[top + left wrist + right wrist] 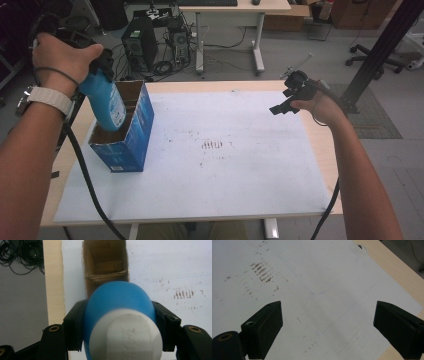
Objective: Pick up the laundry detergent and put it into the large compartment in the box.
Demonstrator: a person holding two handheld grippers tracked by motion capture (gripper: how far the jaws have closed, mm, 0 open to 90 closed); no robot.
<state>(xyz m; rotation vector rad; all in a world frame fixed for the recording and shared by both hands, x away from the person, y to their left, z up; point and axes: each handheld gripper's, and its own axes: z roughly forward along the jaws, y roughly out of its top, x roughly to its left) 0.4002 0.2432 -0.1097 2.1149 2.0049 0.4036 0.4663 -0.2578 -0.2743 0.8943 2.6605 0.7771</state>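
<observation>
while the blue bottle [105, 100] is tilting with its lower end inside the near compartment of the open blue carton [131, 135], my left gripper [120, 322] is clamping its jaws on the bottle's sides just below the white cap [125, 337]. the carton is standing at the left of the white mat [225, 160]. my right gripper [327, 325] is hovering over the mat, jaws wide apart.

Office or lab, computer tower [138, 45], desks [235, 10], office chair [385, 57]
</observation>
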